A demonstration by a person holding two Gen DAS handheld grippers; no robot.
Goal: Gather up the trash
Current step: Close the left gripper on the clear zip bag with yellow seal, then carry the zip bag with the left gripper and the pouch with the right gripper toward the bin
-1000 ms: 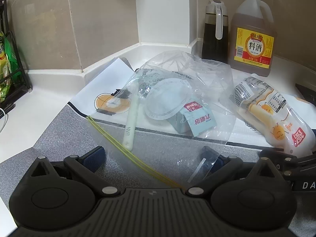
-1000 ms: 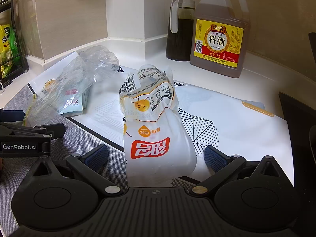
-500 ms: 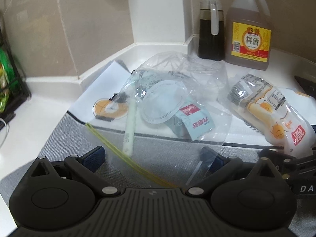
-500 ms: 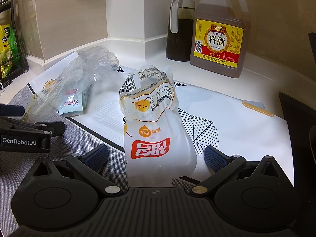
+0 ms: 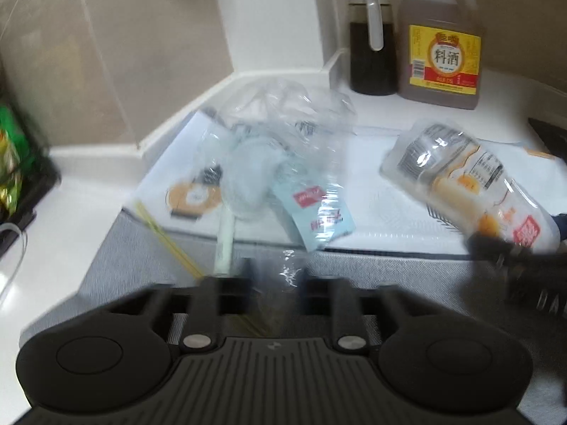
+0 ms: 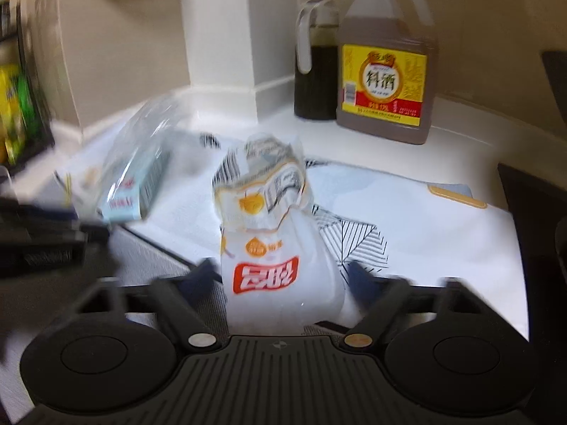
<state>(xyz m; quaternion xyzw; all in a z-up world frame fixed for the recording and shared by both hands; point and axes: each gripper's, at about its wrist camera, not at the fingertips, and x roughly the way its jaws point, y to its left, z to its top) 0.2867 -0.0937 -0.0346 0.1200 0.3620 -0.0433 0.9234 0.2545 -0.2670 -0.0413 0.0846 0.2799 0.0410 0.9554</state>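
A clear zip bag [image 5: 283, 134] lies on the counter mats, holding a pale blue packet [image 5: 319, 219], a white spoon [image 5: 225, 241] and other scraps. My left gripper [image 5: 276, 276] is closing, its jaws nearly together with the bag's near edge bunched between them. To the right lies a white and orange snack packet [image 5: 471, 191]. In the right wrist view this packet [image 6: 269, 248] sits between the jaws of my right gripper [image 6: 281, 276]. Those jaws are closing and stand just beside the packet's sides. The bag [image 6: 149, 148] is at the left there. Both views are blurred.
A cooking wine jug [image 5: 443, 35] and a dark sauce bottle [image 5: 372, 42] stand at the back by the white wall corner. A black rack with green packets [image 5: 14, 170] is at far left. A dark stove edge [image 6: 531, 212] borders the patterned mat [image 6: 407, 219] on the right.
Both pairs of jaws have drawn in from wide open: the left onto the bag's near edge, the right toward the snack packet's sides. The views have blurred and shifted slightly.
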